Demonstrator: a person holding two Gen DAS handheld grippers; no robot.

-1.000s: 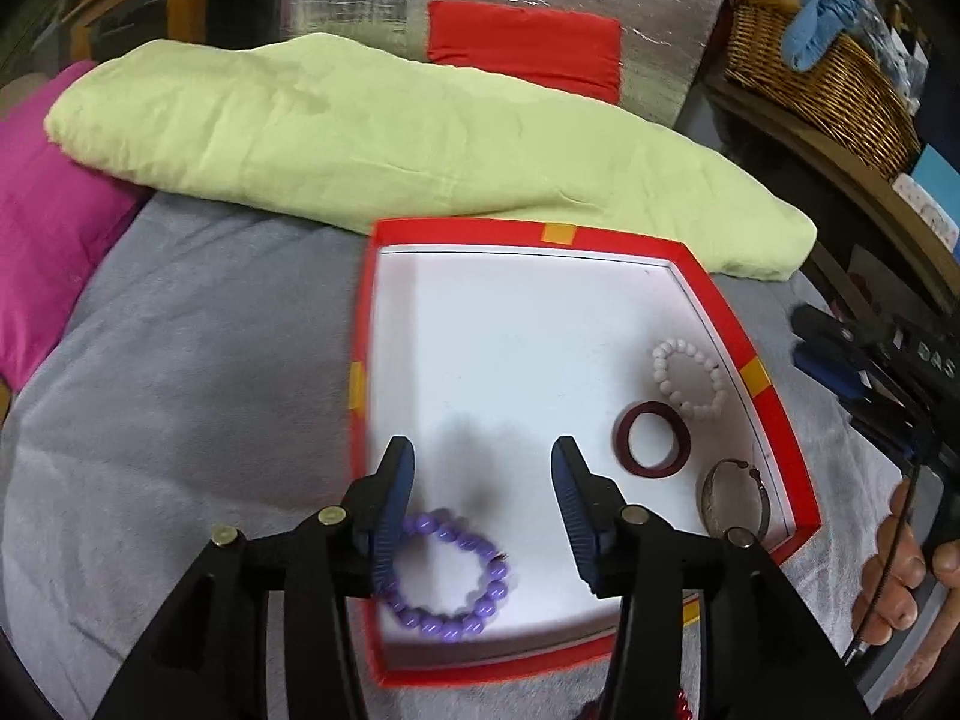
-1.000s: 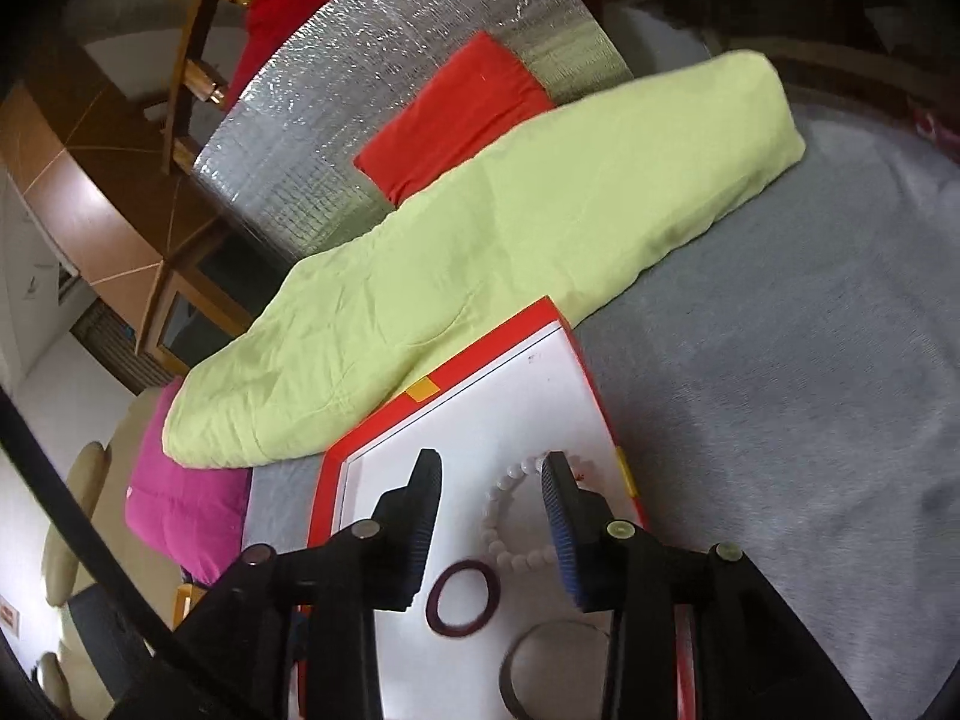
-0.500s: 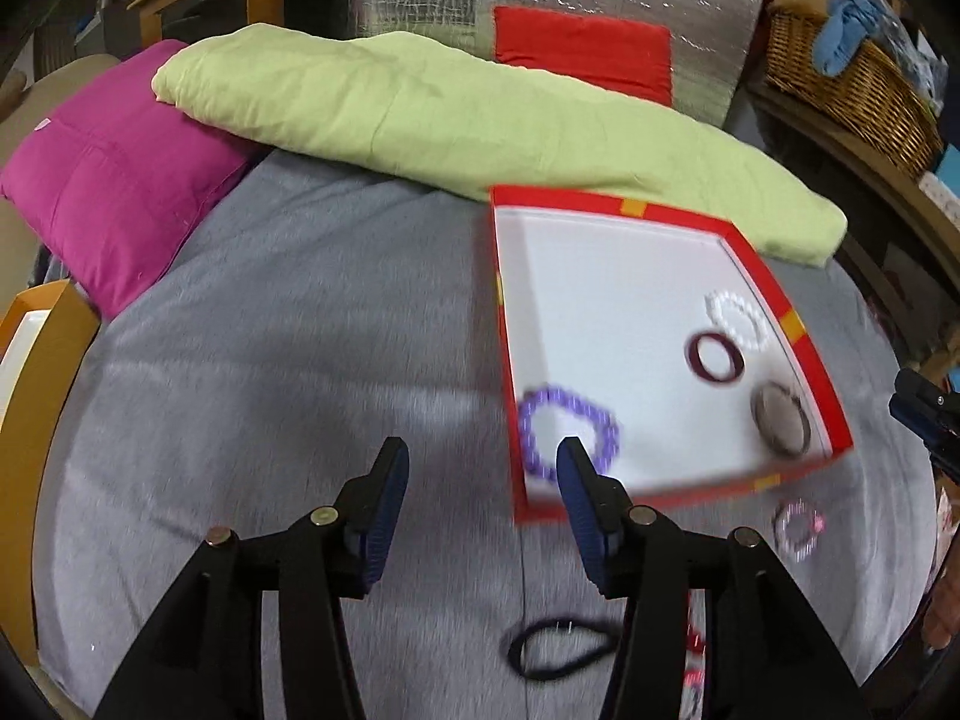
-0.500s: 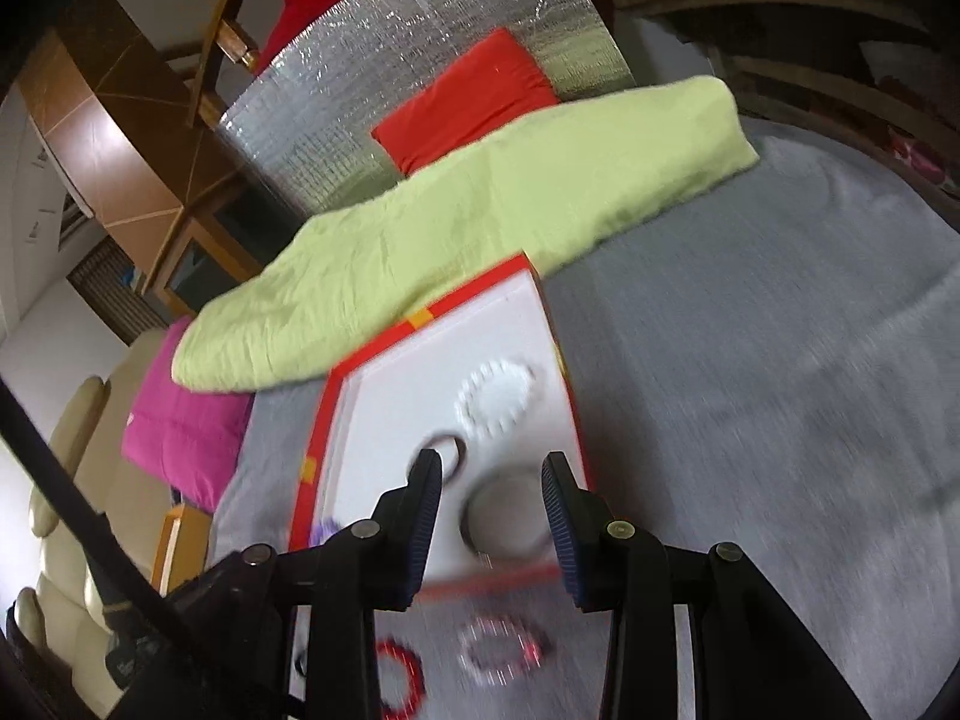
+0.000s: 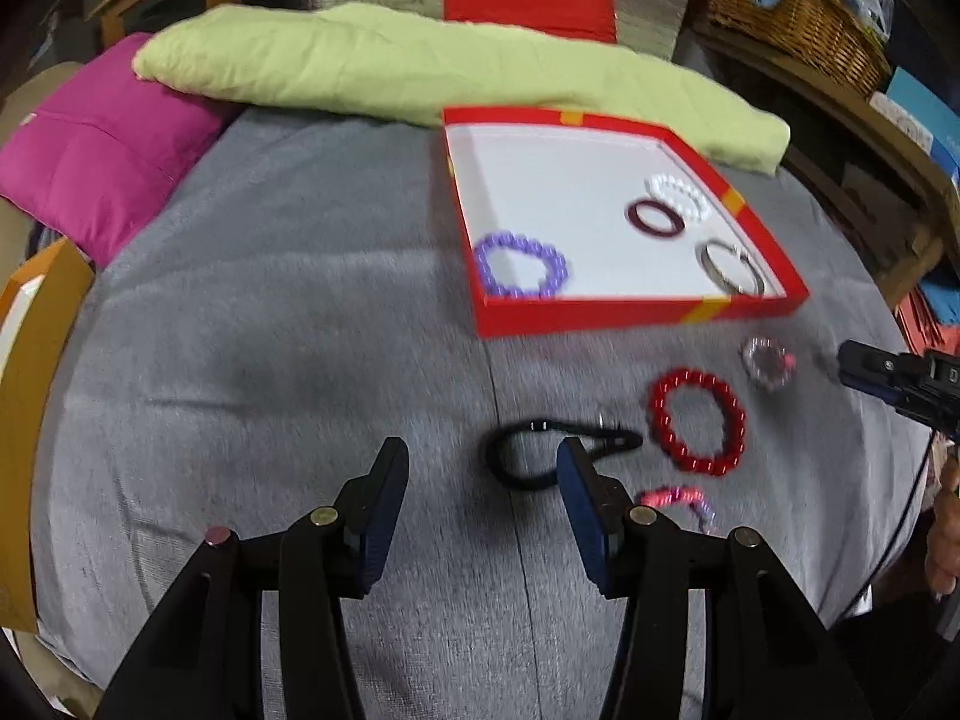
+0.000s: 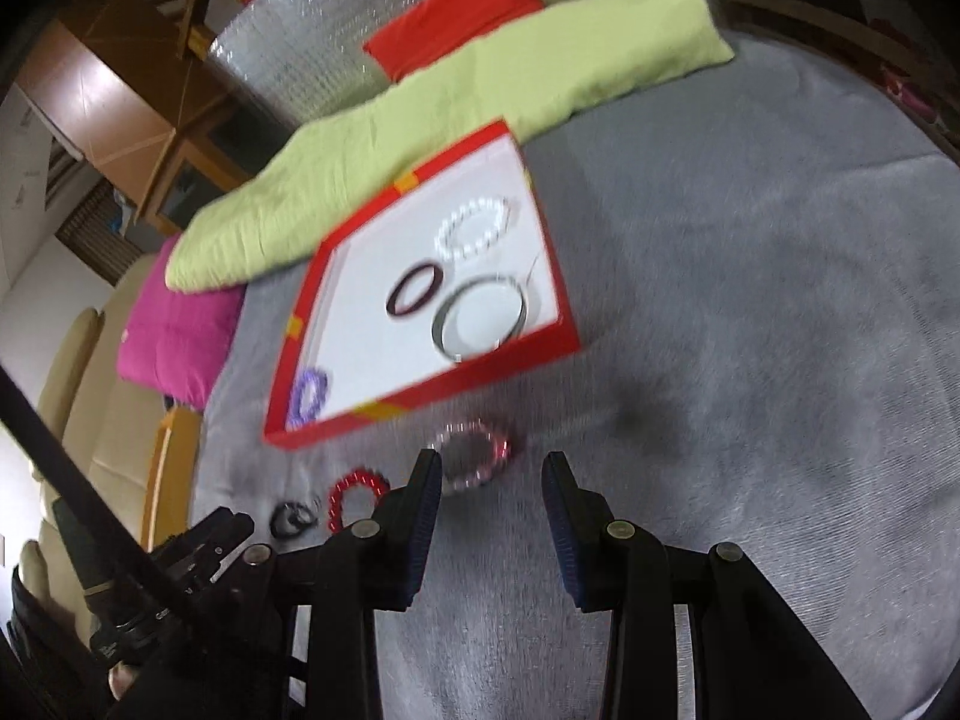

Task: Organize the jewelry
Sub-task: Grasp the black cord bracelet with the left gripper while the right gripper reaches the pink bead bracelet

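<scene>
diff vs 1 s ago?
Both claws pulled back from over the tray toward the loose pieces on the grey cloth: left claw near the black band, right claw near the pink bracelet. Nothing gripped. The four pieces in the tray stayed put.

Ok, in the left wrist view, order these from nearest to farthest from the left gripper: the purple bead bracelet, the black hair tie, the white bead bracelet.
1. Black hair tie: on the grey cloth, just ahead of the left gripper, beside its right finger.
2. Purple bead bracelet: in the near left corner of the red tray.
3. White bead bracelet: far right of the tray.
</scene>
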